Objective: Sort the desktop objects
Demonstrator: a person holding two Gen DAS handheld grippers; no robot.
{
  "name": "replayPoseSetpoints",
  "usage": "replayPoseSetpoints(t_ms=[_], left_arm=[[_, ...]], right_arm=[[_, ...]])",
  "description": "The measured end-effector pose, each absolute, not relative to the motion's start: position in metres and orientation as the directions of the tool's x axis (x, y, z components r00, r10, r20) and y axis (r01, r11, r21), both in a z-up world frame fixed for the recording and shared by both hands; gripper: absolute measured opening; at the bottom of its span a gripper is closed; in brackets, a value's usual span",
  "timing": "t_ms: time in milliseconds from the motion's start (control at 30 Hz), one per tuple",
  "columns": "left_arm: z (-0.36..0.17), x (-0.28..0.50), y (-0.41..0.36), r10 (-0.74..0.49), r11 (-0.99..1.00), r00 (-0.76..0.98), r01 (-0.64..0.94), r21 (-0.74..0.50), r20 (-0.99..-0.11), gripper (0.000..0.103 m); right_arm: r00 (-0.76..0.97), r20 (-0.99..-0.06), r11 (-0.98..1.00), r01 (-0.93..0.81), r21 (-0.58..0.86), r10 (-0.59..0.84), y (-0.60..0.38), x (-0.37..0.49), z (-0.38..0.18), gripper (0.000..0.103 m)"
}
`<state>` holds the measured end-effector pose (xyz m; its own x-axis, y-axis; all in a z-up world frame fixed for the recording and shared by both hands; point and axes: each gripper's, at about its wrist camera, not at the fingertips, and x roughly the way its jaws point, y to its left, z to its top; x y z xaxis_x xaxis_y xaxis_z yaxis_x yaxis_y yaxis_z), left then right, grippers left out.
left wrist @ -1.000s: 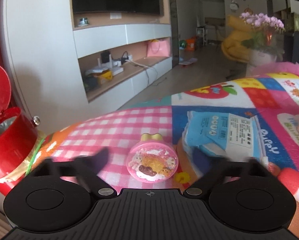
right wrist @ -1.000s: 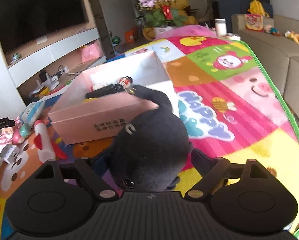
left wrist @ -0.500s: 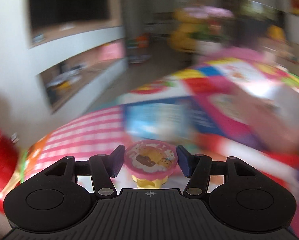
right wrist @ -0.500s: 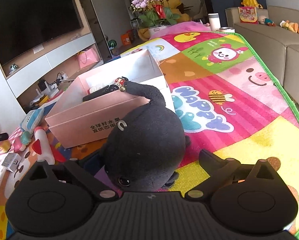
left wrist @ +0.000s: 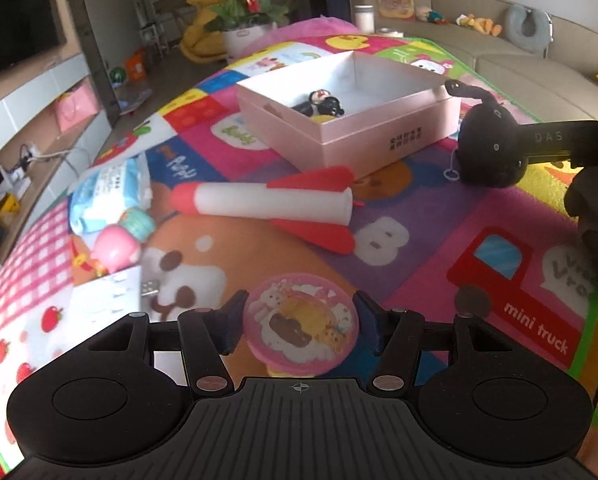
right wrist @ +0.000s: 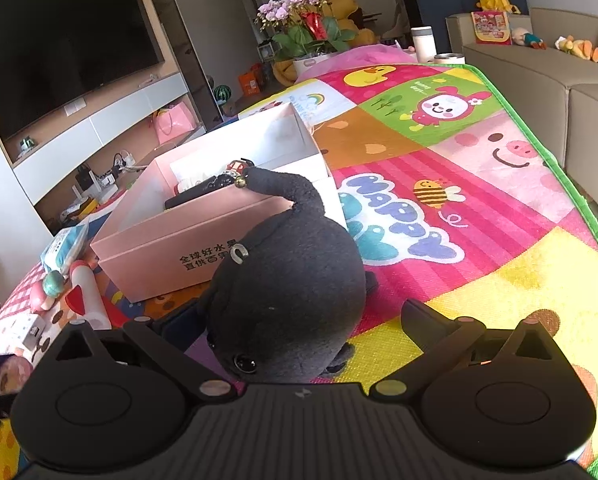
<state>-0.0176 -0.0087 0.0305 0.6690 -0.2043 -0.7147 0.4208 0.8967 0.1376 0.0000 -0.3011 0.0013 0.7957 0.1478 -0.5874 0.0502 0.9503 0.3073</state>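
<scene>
The left claw (left wrist: 301, 326) is carrying the round pink toy (left wrist: 301, 328) above the table, its jaws easing apart: it could be slipping out short of the pink box (left wrist: 379, 140). The right claw (right wrist: 299, 320) is spreading wide around the black plush (right wrist: 287, 300), gripping nothing.

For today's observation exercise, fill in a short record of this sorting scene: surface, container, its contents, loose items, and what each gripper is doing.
surface: patchwork play mat
container: open pink box
contents: small dark figures, details unclear
loose items: red-and-white toy rocket; blue tissue pack; pink and teal egg toys
left gripper: jaws opening, pink round toy between them
right gripper: jaws opening around black plush toy, pads clear of it
</scene>
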Motion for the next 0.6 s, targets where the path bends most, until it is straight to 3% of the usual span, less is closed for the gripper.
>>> replayPoseSetpoints(t_ms=[33,100,267,433,600], left_arm=[[0.028,-0.017,-0.01,-0.207,0.899,0.667,0.418,0.129,-0.716,0.067],[0.025,-0.014,-0.009,-0.206,0.906,0.666,0.407,0.118,-0.717,0.083],[0.016,-0.025,-0.002,-0.208,0.929,0.67,0.363,0.07,-0.713,0.095],[0.007,-0.036,0.014,-0.222,0.954,0.677,0.301,-0.012,-0.702,0.096],[0.009,-0.04,0.019,-0.25,0.96,0.691,0.27,-0.079,-0.679,0.097]], right_arm=[[0.796,-0.588,0.95,0.051,0.307,0.147,-0.301,0.0,0.001,0.103],[0.796,-0.588,0.952,0.051,0.302,0.144,-0.301,0.0,0.002,0.103],[0.798,-0.59,0.956,0.064,0.285,0.122,-0.299,-0.001,0.002,0.103],[0.801,-0.588,0.964,0.052,0.261,0.116,-0.29,-0.005,0.005,0.102],[0.784,-0.603,0.961,0.028,0.276,0.15,-0.27,-0.007,0.003,0.084]])
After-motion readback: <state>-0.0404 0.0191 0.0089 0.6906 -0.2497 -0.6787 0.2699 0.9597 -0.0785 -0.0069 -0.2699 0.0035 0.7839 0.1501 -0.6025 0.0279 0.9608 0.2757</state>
